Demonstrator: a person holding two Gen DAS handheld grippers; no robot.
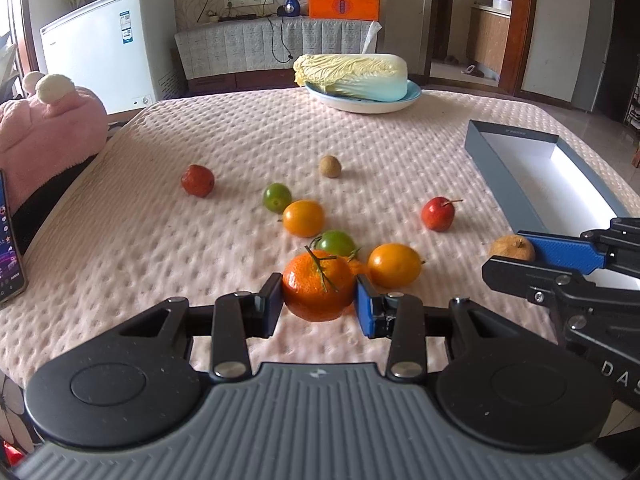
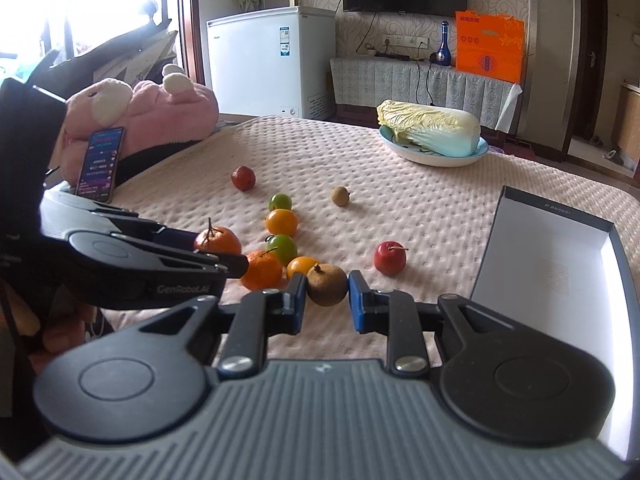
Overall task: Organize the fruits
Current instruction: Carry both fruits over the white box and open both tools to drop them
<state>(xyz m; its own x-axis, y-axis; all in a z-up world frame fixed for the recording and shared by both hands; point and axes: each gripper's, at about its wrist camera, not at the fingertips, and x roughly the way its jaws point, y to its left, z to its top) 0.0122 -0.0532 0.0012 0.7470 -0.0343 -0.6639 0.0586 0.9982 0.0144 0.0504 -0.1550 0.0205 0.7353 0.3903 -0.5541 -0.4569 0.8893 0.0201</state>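
While our left gripper [image 1: 319, 300] holds a tangerine [image 1: 318, 286], our right gripper [image 2: 327, 300] holds a brown fruit [image 2: 327, 285] beside the box [image 2: 552, 256].

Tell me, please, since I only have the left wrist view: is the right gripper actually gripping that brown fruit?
Observer: Yes, the right gripper is shut on the brown fruit, one pad on each side.
Operator: Thank you. Is another mandarin hidden behind the one I hold?
Observer: Yes, a second mandarin lies on the cloth beside the left gripper, hidden in your view by the held mandarin.
Operator: And is anything in the box?
Observer: The visible white inside of the box holds no fruit.
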